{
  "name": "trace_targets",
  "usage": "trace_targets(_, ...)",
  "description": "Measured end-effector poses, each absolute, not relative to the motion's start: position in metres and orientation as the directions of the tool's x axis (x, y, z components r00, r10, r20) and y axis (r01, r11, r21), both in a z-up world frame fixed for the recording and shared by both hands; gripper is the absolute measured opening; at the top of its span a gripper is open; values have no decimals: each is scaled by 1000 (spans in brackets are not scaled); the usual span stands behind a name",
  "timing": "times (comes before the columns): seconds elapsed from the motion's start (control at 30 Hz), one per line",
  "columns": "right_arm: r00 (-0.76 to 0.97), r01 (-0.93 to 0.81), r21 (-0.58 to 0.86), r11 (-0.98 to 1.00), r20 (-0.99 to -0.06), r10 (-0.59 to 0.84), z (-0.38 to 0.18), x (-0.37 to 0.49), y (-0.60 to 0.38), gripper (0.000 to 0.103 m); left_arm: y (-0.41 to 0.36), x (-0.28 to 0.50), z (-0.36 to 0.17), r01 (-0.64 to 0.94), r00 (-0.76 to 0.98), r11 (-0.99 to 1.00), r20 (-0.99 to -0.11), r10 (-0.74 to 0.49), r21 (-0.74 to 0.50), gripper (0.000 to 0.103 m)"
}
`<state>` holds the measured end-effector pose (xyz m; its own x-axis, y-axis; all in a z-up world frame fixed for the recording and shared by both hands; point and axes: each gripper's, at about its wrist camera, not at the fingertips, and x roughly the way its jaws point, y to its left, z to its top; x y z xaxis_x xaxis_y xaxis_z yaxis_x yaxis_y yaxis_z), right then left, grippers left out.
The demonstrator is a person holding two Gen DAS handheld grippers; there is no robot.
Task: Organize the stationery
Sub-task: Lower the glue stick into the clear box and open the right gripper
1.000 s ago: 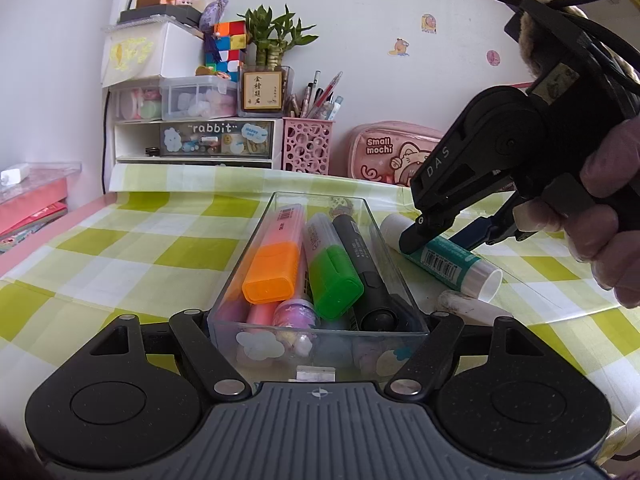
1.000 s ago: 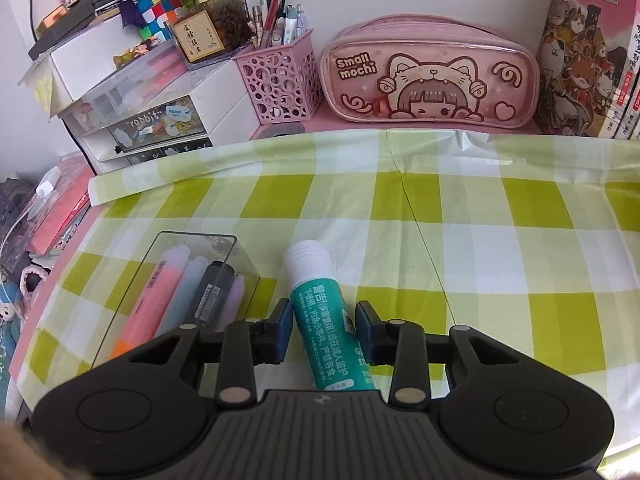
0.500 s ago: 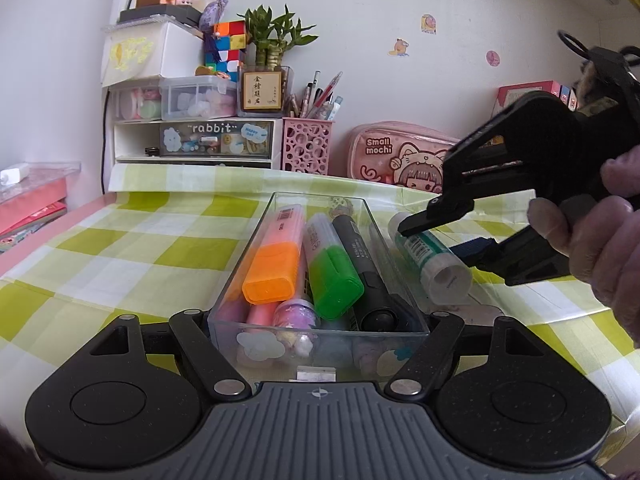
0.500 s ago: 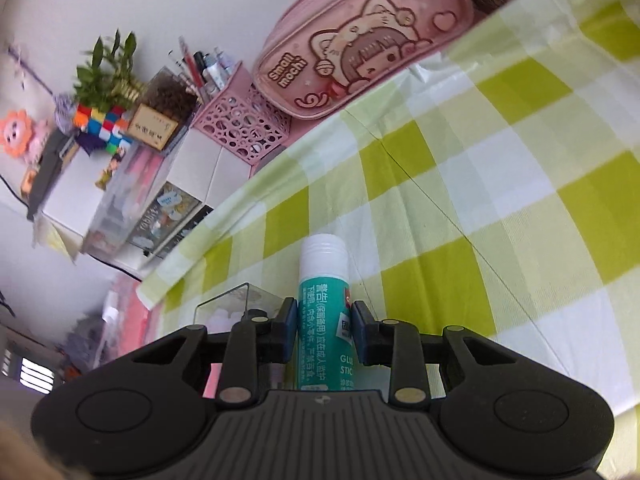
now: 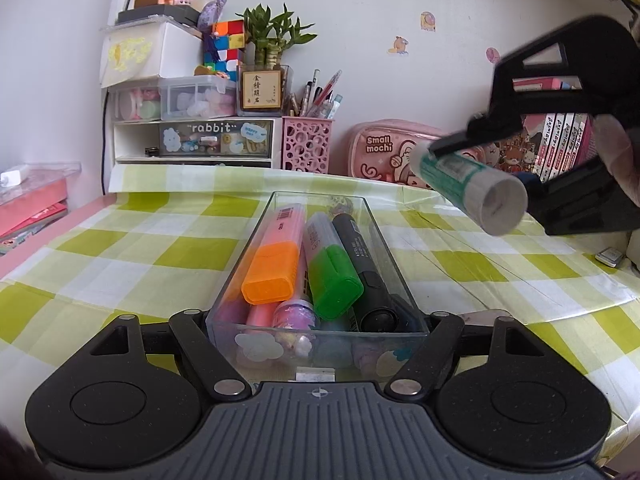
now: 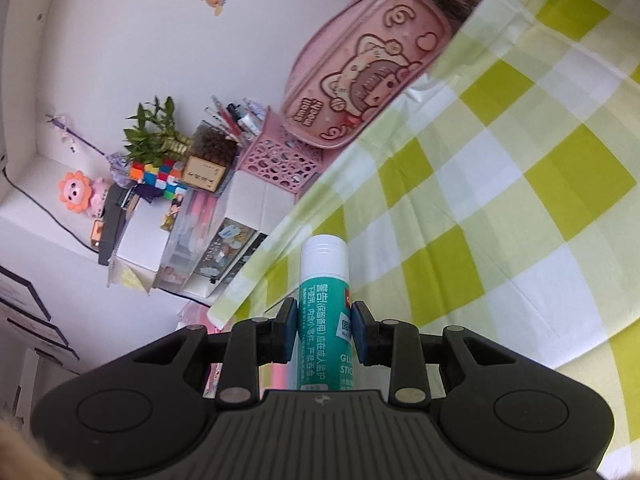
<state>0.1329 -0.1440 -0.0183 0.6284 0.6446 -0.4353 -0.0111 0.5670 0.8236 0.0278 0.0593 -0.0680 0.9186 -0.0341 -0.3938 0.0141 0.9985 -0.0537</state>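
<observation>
"Where is the glue (image 6: pixel 325 312)?"

"Up in the air, right of the tray (image 5: pixel 384 236). The right tongs (image 6: pixel 325 330) pinch it tight."

"And the left tongs (image 5: pixel 318 334)?"

"Spread wide, gripping the tray's near end. Bring the glue over slowly, lay it beside the black pen (image 5: pixel 362 268), then let go."

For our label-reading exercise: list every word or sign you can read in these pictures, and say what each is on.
"rabbit": front of the drawer box.
"Small mochi": pink pencil case.
"GLU", "STIC" (cut off) plus Chinese warning print: glue stick held in the right tool.
Four Chinese characters, too small to read surely: plaque by the plant.
Unreadable: black marker print, book spines.
</observation>
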Motion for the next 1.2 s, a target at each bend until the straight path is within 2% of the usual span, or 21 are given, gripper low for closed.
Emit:
trace_targets(0.07, 607, -48, 820, 570, -429, 669, -13, 134, -128, 31, 59, 28, -68, 15, 918, 999, -394, -34, -53, 75)
trace_targets(0.2, 559, -60, 793, 606, -477, 679, -15, 138, -96, 31, 60, 28, -68, 19, 919, 998, -393, -40, -57, 75)
trace_targets(0.57, 522, -14, 774, 633, -534, 665, -21, 148, -66, 31, 61, 28, -68, 22, 919, 998, -393, -43, -59, 75)
trace_targets(0.77, 520, -38, 794, 607, -503, 691, -18, 145, -67, 33, 61, 28, -68, 21, 918, 998, -393, -42, -58, 75)
trace_targets(1.2, 575, -96, 744, 661, -500, 647, 4, 138, -83, 34, 62, 27, -68, 23, 918, 998, -394, -43, -57, 75)
